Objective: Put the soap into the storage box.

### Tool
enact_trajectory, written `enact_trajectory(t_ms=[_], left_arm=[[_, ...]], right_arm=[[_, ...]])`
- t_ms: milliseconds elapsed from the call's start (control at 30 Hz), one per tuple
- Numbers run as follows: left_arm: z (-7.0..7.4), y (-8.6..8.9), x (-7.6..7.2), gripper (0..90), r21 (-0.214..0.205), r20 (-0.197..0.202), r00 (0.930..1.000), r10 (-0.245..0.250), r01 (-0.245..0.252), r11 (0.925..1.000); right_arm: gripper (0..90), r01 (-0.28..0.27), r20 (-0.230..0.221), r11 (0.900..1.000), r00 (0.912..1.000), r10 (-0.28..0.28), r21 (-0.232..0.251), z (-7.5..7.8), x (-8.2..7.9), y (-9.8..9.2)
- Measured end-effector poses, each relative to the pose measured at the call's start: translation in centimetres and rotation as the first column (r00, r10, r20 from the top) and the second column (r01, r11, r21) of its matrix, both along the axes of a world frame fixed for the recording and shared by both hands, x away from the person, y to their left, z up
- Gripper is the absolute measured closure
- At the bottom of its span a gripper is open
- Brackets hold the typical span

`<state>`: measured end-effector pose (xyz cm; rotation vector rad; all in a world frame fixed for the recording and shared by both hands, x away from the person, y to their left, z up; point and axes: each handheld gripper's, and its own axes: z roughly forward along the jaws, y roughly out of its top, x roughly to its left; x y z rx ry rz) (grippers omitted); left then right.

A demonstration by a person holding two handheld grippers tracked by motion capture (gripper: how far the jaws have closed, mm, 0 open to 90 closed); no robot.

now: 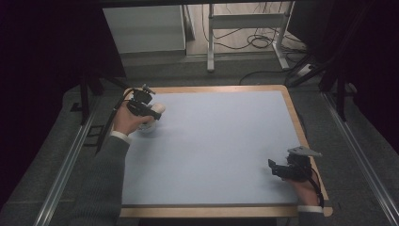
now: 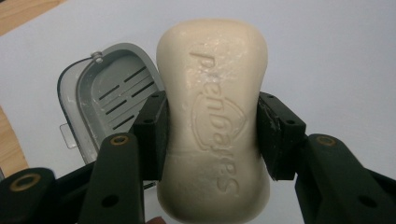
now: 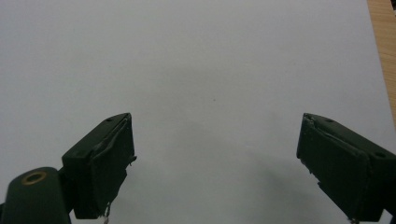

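Your left gripper (image 2: 212,135) has its jaws clamped on the narrowed middle of a cream, waisted bar of soap (image 2: 214,116) with raised lettering. In the left gripper view the bar fills the centre of the frame, and the grey plastic soap dish (image 2: 109,98) with a slotted floor lies just behind it at centre left. Whether you mean to set the bar in the dish or carry it off I cannot tell. Either way, keep the squeeze even across the waist, since soap probably slips under a skewed grip. If it goes in, line its long side up with the slots and lower it flat before you let go.

Your right gripper (image 3: 215,163) rests at the lower right of the high view with its jaws spread wide and nothing between them.

The pale blue mat (image 1: 221,141) covers a wooden-edged table (image 1: 294,115). Beyond it, at the top of the high view, stand a white cabinet (image 1: 143,28), a metal frame (image 1: 244,21) and loose cables (image 1: 256,42) on a grey floor.
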<state>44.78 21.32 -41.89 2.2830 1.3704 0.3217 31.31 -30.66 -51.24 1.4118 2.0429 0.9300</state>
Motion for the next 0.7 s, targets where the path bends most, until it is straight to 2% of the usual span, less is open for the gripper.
enact_trajectory(t_ms=[167,700], left_arm=[[-0.3,0.4,0.4,49.8,0.011,-0.012,0.9997,0.021,-0.021,0.9997],[-1.7,1.2,1.9,49.7,0.002,-0.049,0.9958,0.077,-0.077,0.997]], right_arm=[[11.1,0.001,-0.002,1.0,1.0,-0.001,0.001,0.0,0.0,-0.1],[11.1,0.004,-0.002,1.0,1.0,-0.004,-0.001,0.0,0.0,-0.1]])
